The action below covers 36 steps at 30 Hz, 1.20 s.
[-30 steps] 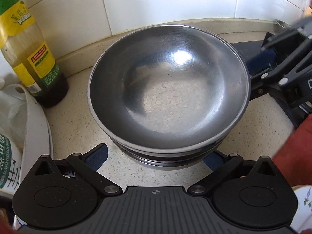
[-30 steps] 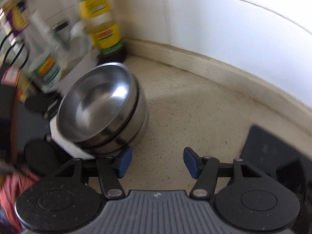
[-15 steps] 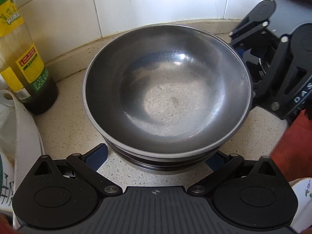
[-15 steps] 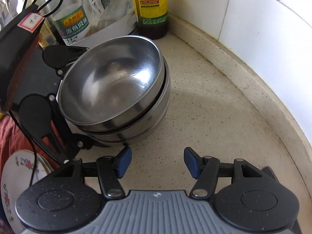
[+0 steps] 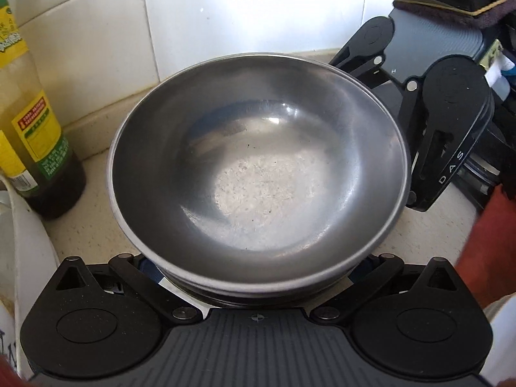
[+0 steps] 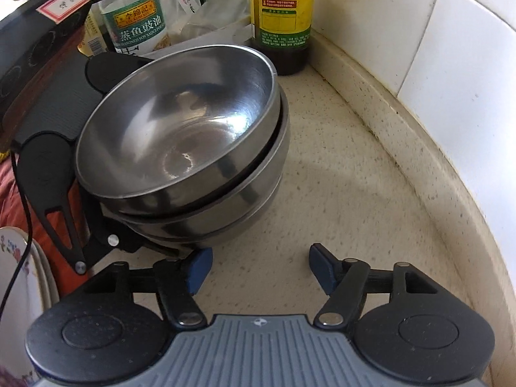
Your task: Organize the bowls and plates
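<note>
Resting on the speckled beige stone bench (image 6: 354,193), nested round brushed-steel bowls (image 6: 180,135) sit between the left tongs (image 5: 258,267); grip indeterminate. The right tongs (image 6: 258,267) have just widened and stand empty beside a glass bottle labelled "Seasoned Soy Sauce" (image 6: 137,22).

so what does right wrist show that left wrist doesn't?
Only right wrist: soy sauce bottle, floral plate at the left edge, the bowls seen side-on as a nested stack, and the right gripper open over bare counter, its fingers having just widened. Only left wrist: the top bowl's full inside, left gripper fingers hidden under its rim. Both: bowls, oil bottle, tiled wall.
</note>
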{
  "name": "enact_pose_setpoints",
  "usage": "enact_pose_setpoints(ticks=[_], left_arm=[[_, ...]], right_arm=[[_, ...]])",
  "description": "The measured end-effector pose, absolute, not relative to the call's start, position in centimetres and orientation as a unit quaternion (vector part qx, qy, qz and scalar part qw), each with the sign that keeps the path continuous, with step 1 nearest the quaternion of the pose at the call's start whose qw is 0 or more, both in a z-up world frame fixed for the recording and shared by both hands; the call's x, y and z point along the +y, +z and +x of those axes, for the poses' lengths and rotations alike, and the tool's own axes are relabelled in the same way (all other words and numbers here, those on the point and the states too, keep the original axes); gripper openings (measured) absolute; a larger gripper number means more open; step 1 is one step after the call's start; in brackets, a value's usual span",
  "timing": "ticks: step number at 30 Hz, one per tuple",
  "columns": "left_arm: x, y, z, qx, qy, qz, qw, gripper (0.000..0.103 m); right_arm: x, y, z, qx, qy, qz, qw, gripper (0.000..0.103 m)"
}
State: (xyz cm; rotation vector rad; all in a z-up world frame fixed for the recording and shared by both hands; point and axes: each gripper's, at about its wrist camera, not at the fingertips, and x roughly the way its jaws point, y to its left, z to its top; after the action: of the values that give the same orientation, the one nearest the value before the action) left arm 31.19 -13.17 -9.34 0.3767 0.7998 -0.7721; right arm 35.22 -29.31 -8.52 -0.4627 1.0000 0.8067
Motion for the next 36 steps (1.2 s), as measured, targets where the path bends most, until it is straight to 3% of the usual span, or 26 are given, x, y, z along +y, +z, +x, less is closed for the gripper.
enact_pose_setpoints(ticks=[14, 19, 22, 30, 33, 36], left_arm=[[-6.5, -10.5, 31.9, 0.327, -0.420, 0.177, 0.828, 0.103], [-6.6, -10.3, 30.3, 0.339, -0.397, 0.176, 0.835, 0.103], [-6.3, -10.3, 27.8, 0.330, -0.434, 0.190, 0.817, 0.103], [-2.4, -10.8, 27.2, 0.312, -0.462, 0.189, 0.808, 0.103], [-4.5, -10.7, 28.1, 0.304, -0.474, 0.192, 0.804, 0.103], [-4.7, -10.6, 29.5, 0.305, -0.487, 0.192, 0.796, 0.103]], right_arm=[[-28.6, -8.2, 39.2, 0.451, 0.420, -0.263, 0.742, 0.069], [-27.2, -8.3, 34.1, 0.430, 0.486, -0.289, 0.704, 0.070], [-26.8, -8.4, 31.8, 0.428, 0.495, -0.314, 0.688, 0.081], [-27.6, -8.5, 33.4, 0.431, 0.490, -0.301, 0.695, 0.085], [-26.2, -8.8, 33.5, 0.387, 0.513, -0.337, 0.688, 0.101], [-26.9, -9.1, 35.0, 0.402, 0.525, -0.317, 0.680, 0.102]])
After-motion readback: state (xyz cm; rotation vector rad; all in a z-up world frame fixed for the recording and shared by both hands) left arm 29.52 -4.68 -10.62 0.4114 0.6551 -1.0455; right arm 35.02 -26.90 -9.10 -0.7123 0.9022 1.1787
